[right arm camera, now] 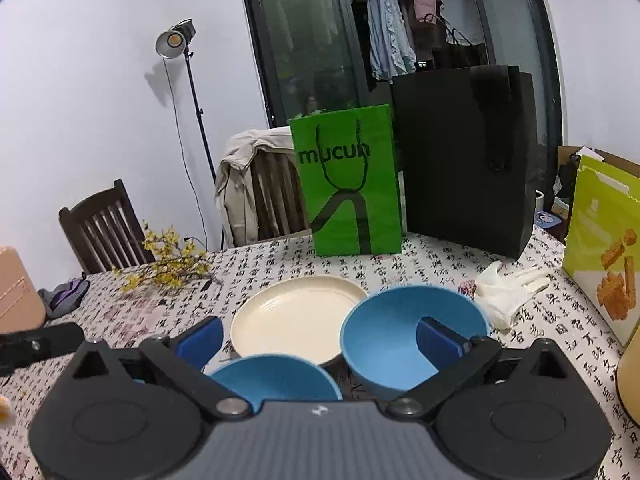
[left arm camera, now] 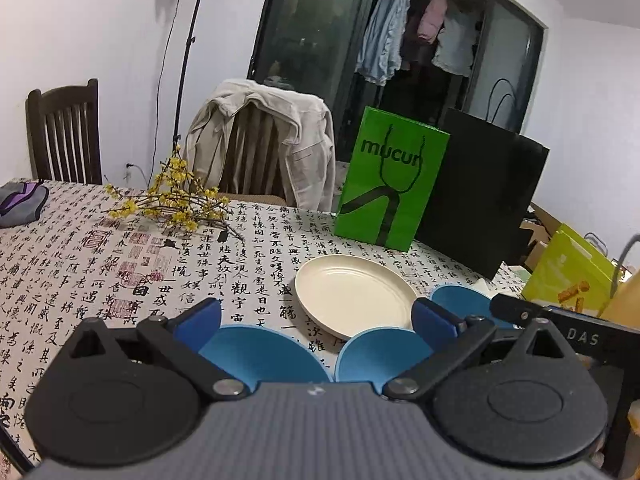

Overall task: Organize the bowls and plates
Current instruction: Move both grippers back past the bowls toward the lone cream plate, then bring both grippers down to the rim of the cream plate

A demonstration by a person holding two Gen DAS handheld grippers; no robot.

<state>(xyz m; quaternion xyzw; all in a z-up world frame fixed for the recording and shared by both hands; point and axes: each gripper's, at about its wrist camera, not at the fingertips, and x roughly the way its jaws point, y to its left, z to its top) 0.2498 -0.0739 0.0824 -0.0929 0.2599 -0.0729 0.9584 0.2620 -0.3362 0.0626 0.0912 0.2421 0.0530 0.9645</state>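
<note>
Both grippers' fingers spread, empty: left gripper (left arm camera: 316,324), right gripper (right arm camera: 320,340). Blue bowl (right arm camera: 412,340) and cream plate (right arm camera: 296,320) look light, rigid, slick; pinch at rims.

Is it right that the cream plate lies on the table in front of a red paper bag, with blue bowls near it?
Not quite: the bag is green, not red. The right wrist view shows it standing upright behind the cream plate, beside a black bag. The rest holds: the plate lies on the table, with blue bowls near it.
</note>
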